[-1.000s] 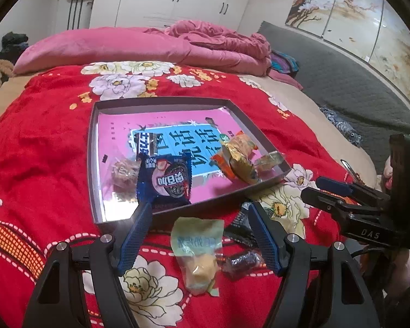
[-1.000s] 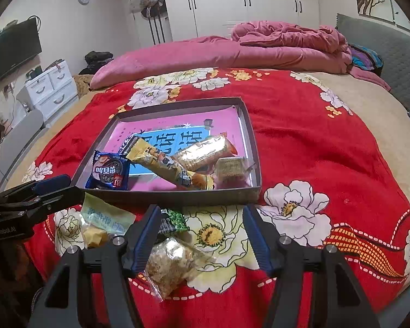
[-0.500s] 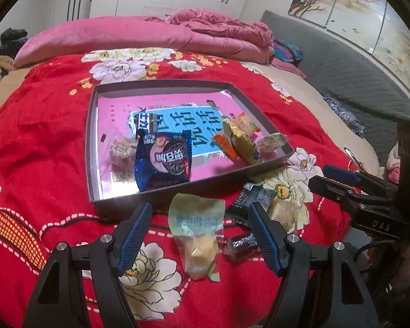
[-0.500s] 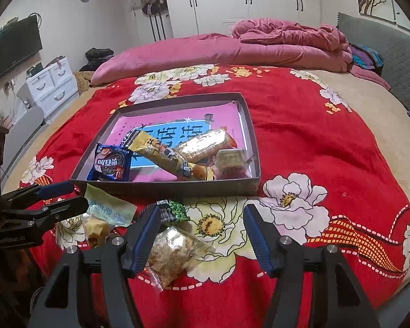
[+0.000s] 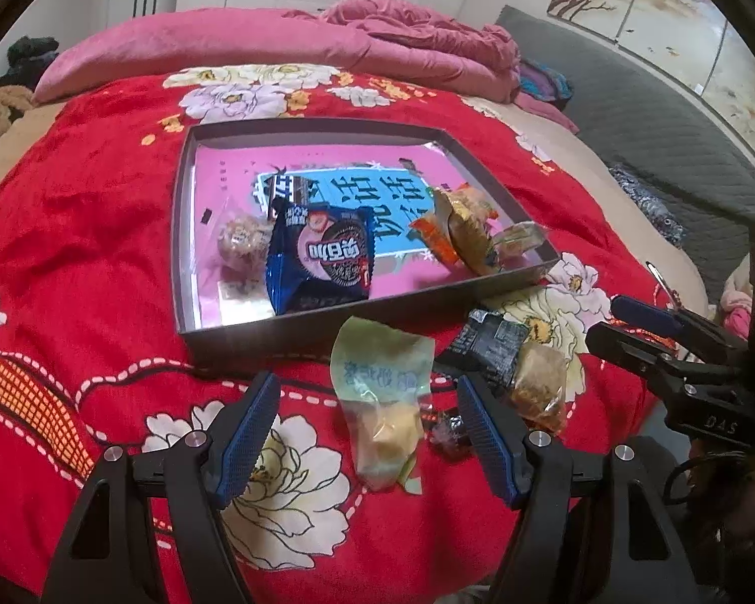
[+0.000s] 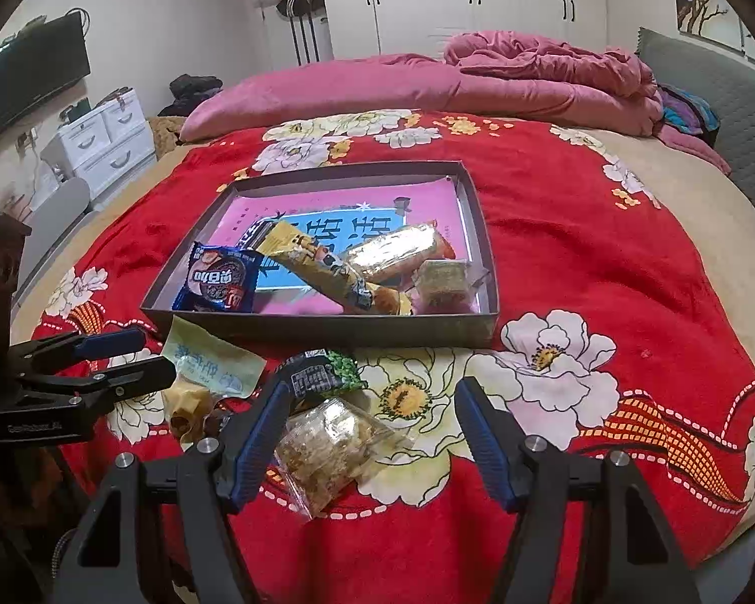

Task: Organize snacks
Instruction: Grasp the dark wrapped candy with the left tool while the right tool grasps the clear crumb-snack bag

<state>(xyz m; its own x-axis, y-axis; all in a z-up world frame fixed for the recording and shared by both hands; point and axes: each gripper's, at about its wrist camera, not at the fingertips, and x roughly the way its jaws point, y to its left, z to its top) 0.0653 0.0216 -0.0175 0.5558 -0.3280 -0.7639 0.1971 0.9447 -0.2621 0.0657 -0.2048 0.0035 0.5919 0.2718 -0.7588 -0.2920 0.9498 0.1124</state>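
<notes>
My left claw (image 5: pixel 370 425) hangs wide open and empty over a pale green snack packet (image 5: pixel 383 392) on the red floral bed (image 5: pixel 75 231), just off the near edge of the shallow box (image 5: pixel 297 328). Inside the box lie a blue cookie pack (image 5: pixel 322 264) and a yellow snack bar (image 6: pixel 327 272). My right claw (image 6: pixel 372 438), equally open, straddles a clear bag of brittle (image 6: pixel 327 445).

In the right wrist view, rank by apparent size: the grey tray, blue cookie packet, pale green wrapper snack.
1. grey tray
2-3. pale green wrapper snack and blue cookie packet look alike; the wrapper lies nearer, so unranked.
</notes>
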